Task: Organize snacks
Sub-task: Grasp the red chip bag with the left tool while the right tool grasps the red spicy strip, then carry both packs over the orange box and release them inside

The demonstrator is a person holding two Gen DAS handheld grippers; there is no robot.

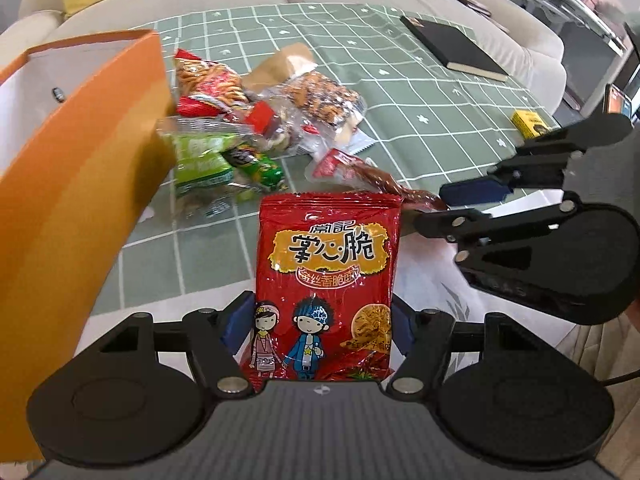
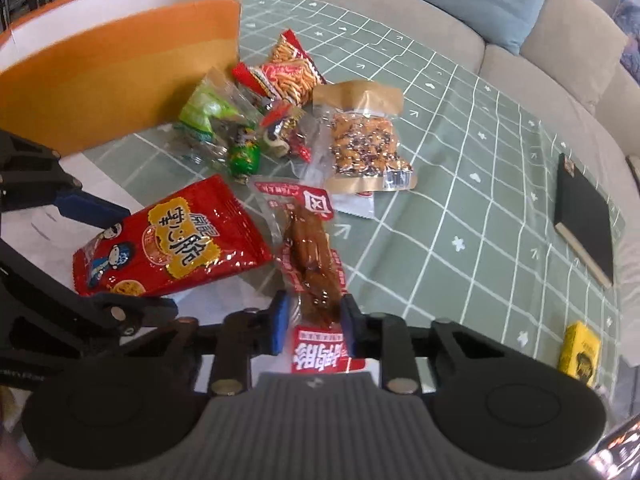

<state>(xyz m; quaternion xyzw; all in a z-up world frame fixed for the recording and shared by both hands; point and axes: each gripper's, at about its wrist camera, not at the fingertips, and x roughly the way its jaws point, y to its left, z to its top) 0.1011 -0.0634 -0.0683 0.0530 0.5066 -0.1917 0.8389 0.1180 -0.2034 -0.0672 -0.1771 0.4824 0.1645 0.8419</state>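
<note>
Orange box (image 1: 80, 184) stands beside piled snacks (image 1: 240, 120).

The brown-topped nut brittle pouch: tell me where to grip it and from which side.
Take the nut brittle pouch by its flat kraft-paper top strip, coming from above on the sofa side, jaws across the strip. That end is thin and free of the lumpy contents. Its other sides are crowded: the snack pile to its left, the sausage pack near its bottom edge.

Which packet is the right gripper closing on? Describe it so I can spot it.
Start at the orange box on the green checked tablecloth, then come toward the camera past the snack pile. Between the right gripper fingers lies the clear vacuum packet, beside the red noodle-snack bag. Only it shows glossy brown meat sticks.
</note>
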